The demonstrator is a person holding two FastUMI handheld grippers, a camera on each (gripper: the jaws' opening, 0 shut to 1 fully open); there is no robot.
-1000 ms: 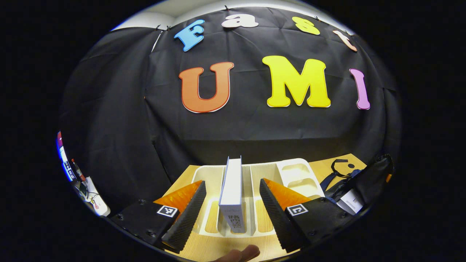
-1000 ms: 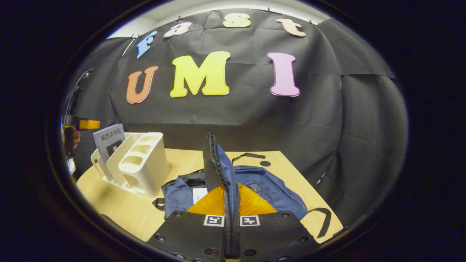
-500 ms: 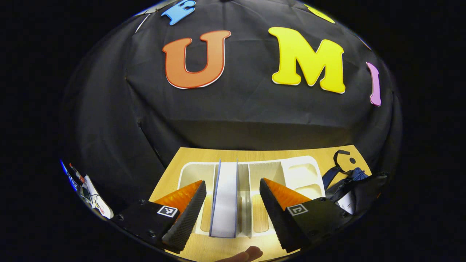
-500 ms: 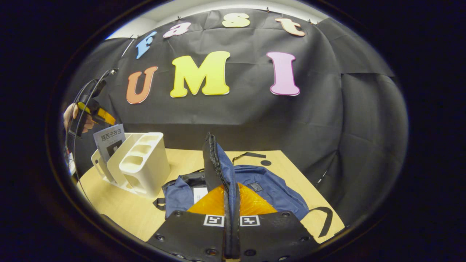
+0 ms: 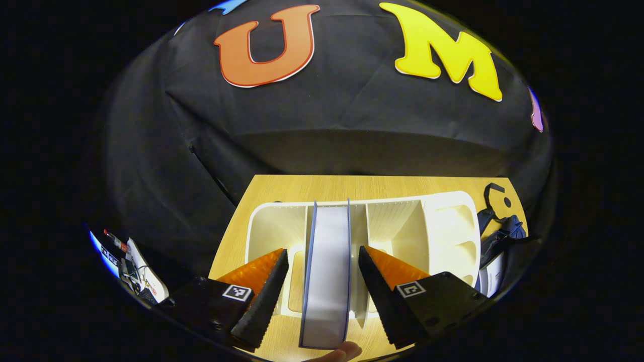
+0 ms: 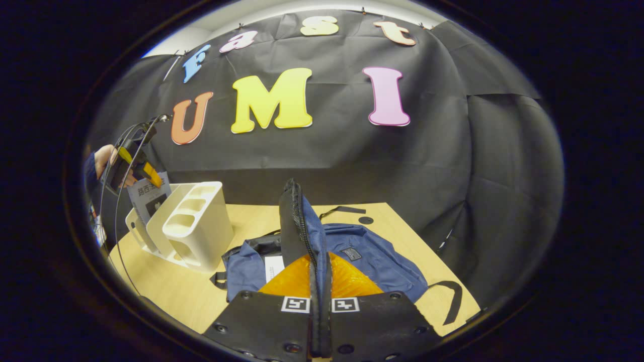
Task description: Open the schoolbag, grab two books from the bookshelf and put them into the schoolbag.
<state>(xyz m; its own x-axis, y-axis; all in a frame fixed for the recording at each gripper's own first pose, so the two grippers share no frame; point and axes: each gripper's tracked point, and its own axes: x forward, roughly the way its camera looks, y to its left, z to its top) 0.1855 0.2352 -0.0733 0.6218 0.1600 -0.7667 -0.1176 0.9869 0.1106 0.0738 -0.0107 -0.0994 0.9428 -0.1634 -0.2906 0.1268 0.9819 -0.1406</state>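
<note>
1 book (image 5: 326,271) stands in the white bookshelf (image 5: 392,221), between your spread left gripper (image 5: 319,296) fingers, untouched. Your right gripper (image 6: 320,301) pinches 1 blue schoolbag (image 6: 372,256) flap upright.

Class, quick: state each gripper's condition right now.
Left gripper: open, fingers either side of the book.
Right gripper: shut on the schoolbag flap.

A staged recording booth, not a lived-in room. Black cloth (image 6: 453,166) hangs as the far and side walls, pinned along a pale ceiling edge. A light wooden tabletop (image 6: 166,286) carries just a white desk bookshelf (image 6: 193,226) and a blue schoolbag (image 6: 367,256). Cables and small gear (image 5: 133,261) lie beyond its left edge.
</note>
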